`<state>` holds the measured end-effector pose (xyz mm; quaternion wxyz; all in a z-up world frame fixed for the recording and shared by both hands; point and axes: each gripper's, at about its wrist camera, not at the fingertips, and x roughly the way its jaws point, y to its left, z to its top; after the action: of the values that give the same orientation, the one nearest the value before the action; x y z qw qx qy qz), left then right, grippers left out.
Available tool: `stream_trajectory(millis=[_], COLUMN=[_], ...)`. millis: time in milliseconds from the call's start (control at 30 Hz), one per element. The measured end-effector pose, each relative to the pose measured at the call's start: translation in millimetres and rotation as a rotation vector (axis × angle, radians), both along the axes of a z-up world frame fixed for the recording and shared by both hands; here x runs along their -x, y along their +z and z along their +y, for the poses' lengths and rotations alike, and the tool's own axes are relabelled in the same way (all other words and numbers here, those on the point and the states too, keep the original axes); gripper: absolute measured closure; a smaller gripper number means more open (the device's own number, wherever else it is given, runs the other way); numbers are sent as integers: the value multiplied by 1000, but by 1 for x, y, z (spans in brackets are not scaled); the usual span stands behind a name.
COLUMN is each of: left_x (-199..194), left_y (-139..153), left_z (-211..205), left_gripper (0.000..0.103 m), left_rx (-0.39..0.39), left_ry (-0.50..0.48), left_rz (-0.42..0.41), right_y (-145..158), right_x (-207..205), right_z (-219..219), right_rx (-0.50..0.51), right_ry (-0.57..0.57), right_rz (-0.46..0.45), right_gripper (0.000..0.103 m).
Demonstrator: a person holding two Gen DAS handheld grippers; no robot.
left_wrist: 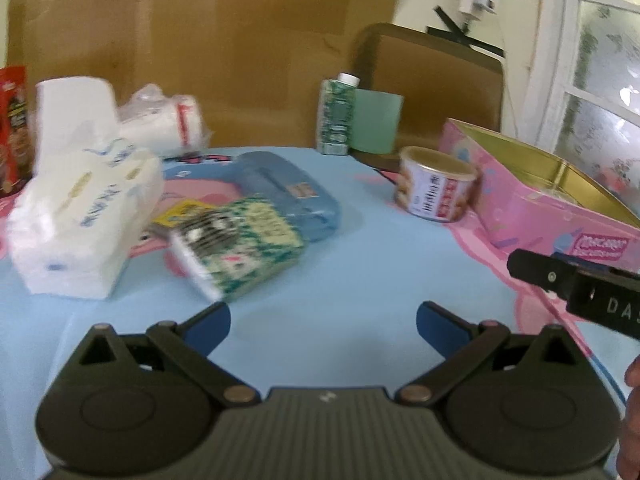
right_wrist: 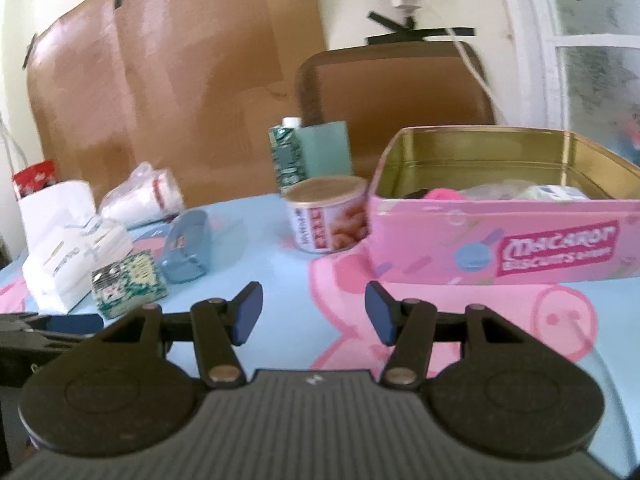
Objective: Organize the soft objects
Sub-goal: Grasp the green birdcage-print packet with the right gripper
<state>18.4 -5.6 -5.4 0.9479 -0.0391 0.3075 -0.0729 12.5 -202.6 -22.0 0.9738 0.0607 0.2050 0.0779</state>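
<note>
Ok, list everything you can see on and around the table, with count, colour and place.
tin: one, pink, gold inside, open, table right, soft items inside
can: one, white and red, left of tin
carton: one, green, white cap, back of table
green box: one, pale green, right of carton
tissue pack: one, white, table left
green pack: one, green patterned, beside tissue pack
blue pack: one, blue, behind green pack
wrapped roll: one, white, clear plastic, back left
red bag: one, far left
tablecloth: one, light blue with pink cartoon
cardboard: brown, on wall
left gripper: open, empty
right gripper: open, empty
</note>
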Motion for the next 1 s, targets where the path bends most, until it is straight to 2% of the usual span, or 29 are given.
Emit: stream_trajectory(millis=[233, 300, 367, 433, 467, 533, 567, 700, 767, 800, 833, 900, 1000], left_x=[13, 15, 21, 23, 24, 25, 22, 23, 23, 23, 24, 23, 23], left_y=[1, 1, -2, -4, -5, -4, -4, -4, -4, -5, -5, -5, -5], left_z=[52, 74, 97, 115, 118, 118, 118, 122, 122, 122, 121, 121, 118], left_gripper=[0, 0, 0, 0, 0, 0, 0, 0, 0, 0, 0, 0, 0], left_rx=[34, 98, 199, 290, 305, 313, 310, 335, 335, 333, 331, 327, 314], left_ry=[116, 179, 265, 301, 313, 321, 321, 337, 337, 338, 338, 337, 333], left_rz=[-22, -24, -25, -47, -51, -60, -61, -72, -74, -74, -73, -71, -65], right_y=[-1, -1, 0, 2, 4, 7, 8, -2, -9, -13, -13, -10, -10], right_x=[-8, -13, -19, -26, -30, -40, -46, -70, -84, -89, -90, -80, -54], right_z=[41, 55, 67, 83, 90, 106, 113, 140, 146, 146, 144, 136, 123], right_rx=[56, 77, 92, 111, 118, 130, 134, 194, 185, 173, 150, 124, 164], right_ry=[120, 170, 229, 294, 322, 379, 411, 481, 498, 497, 496, 493, 476], right_rz=[21, 25, 29, 28, 21, 13, 19, 55, 102, 128, 143, 133, 125], right_gripper=[44, 43, 40, 37, 35, 23, 20, 16, 18, 26, 27, 28, 28])
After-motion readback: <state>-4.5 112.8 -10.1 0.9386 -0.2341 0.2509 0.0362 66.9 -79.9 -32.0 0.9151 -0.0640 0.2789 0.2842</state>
